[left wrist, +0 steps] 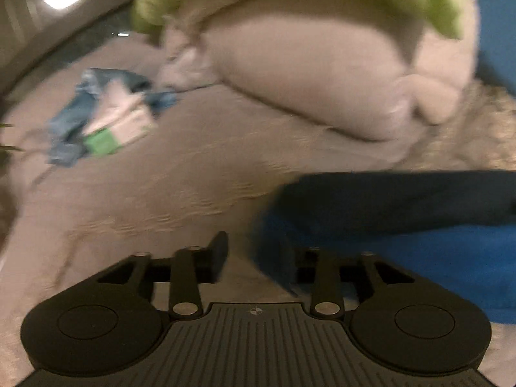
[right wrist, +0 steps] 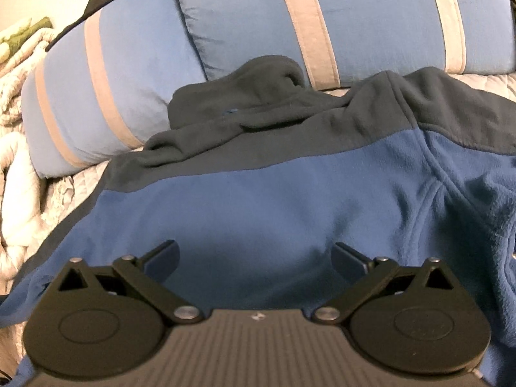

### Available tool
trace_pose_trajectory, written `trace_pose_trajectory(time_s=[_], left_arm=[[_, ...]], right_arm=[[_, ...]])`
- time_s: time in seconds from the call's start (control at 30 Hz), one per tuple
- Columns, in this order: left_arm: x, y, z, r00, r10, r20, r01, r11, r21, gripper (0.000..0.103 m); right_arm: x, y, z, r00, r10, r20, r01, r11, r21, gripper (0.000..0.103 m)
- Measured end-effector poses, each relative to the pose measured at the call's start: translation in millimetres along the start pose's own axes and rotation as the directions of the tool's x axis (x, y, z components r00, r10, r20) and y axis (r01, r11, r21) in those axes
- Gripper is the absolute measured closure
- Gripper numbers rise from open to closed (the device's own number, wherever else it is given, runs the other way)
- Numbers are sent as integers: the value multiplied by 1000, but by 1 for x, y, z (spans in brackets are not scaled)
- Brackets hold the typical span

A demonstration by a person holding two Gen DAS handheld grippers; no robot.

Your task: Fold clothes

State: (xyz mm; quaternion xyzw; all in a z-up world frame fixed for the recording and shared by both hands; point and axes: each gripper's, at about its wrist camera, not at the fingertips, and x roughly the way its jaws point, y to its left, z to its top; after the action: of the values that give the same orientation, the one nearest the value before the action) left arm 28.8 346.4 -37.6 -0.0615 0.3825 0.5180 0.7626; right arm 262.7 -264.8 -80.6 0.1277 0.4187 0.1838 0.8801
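The right gripper (right wrist: 254, 258) is wide open and holds nothing. It hangs low over the blue body of the fleece (right wrist: 290, 200), with both fingers above the cloth, and I cannot tell if they touch it. The left gripper (left wrist: 254, 254) has its jaws at a narrow gap. The fleece edge (left wrist: 371, 225) lies at its right finger, but the picture is blurred, so I cannot tell if cloth is between the fingers or only beside them.

The fleece lies spread on the bed cover (left wrist: 161, 193). Its dark upper part and its collar (right wrist: 245, 96) are bunched against two striped pillows (right wrist: 354, 16).

The first risk is at the right gripper. The cloth under it is flat and smooth, with no edge between the fingers. If it closes here it may pinch only the top layer, or slide off, and the fold would come out crooked.

The second risk is at the left gripper. If it has only a thin piece of the edge, the fleece could slip out when lifted.

The third risk is the bunched collar. If the sides are folded before it is smoothed, the lump stays inside.

Further away, a beige pillow (left wrist: 322, 64) and a small pile of clothes (left wrist: 106, 113) lie on the cover. A wide drag of the fleece could reach them.
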Motion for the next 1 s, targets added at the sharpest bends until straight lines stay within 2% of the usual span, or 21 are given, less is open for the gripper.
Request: trace_pose_trajectory(time_s=[0.03, 0.1, 0.17, 0.23, 0.3, 0.37, 0.47, 0.6, 0.67, 0.7, 0.83, 0.87, 0.9, 0.93, 0.97, 1.0], left_arm=[[1, 6, 0, 1000, 6, 0, -6, 1000, -23, 56], [2, 16, 2, 1000, -25, -8, 25, 997, -68, 52], [-2, 22, 4, 996, -94, 11, 95, 990, -101, 51], [-8, 25, 5, 984, -171, 42, 175, 977, -122, 50], [-16, 19, 5, 963, -259, 72, 266, 957, -115, 50], [-25, 7, 5, 929, -360, 83, 367, 927, -85, 50], [-39, -16, 5, 875, -476, 89, 481, 876, -36, 50], [-59, -59, 6, 784, -618, 55, 615, 786, 59, 50], [-71, -86, 2, 752, -659, 14, 651, 746, 143, 50], [-75, -99, 0, 744, -668, -11, 657, 729, 195, 50], [-87, -152, -18, 721, -681, -126, 674, 646, 359, 49], [-86, -161, -23, 722, -673, -160, 675, 635, 375, 45], [-83, -173, -30, 731, -652, -203, 671, 629, 392, 42], [-79, -183, -36, 748, -623, -229, 654, 632, 416, 36], [-80, -185, -38, 760, -616, -209, 637, 641, 428, 26], [-80, -187, -40, 771, -608, -190, 621, 650, 439, 24]], right_arm=[[0, -1, 0, 1000, -3, -5, 3, 1000, 0, 0], [1, -2, -1, 1000, -7, -14, 7, 1000, 1, 0], [1, -3, -1, 1000, -8, -21, 8, 1000, 5, 0], [2, -4, -1, 1000, -11, -25, 11, 1000, 8, 0], [2, -4, 0, 1000, -11, -28, 11, 1000, 10, 0], [3, -3, -1, 1000, -9, -30, 9, 1000, 8, 0], [3, -2, -2, 999, -8, -33, 8, 1000, -3, 0], [5, -1, -3, 999, -15, -37, 15, 1000, -16, 0], [6, -1, -3, 999, -22, -43, 21, 1000, -20, 0], [7, -1, -4, 999, -24, -46, 23, 1000, -20, 0], [10, 0, -5, 998, -32, -55, 31, 999, -30, 0], [10, 1, -5, 998, -34, -56, 33, 999, -34, 0], [11, 1, -6, 998, -37, -58, 34, 999, -37, 0], [11, 1, -6, 997, -38, -60, 36, 999, -40, 0], [12, 1, -6, 997, -40, -62, 38, 998, -42, 0], [13, 1, -6, 997, -42, -64, 39, 998, -45, 0]])
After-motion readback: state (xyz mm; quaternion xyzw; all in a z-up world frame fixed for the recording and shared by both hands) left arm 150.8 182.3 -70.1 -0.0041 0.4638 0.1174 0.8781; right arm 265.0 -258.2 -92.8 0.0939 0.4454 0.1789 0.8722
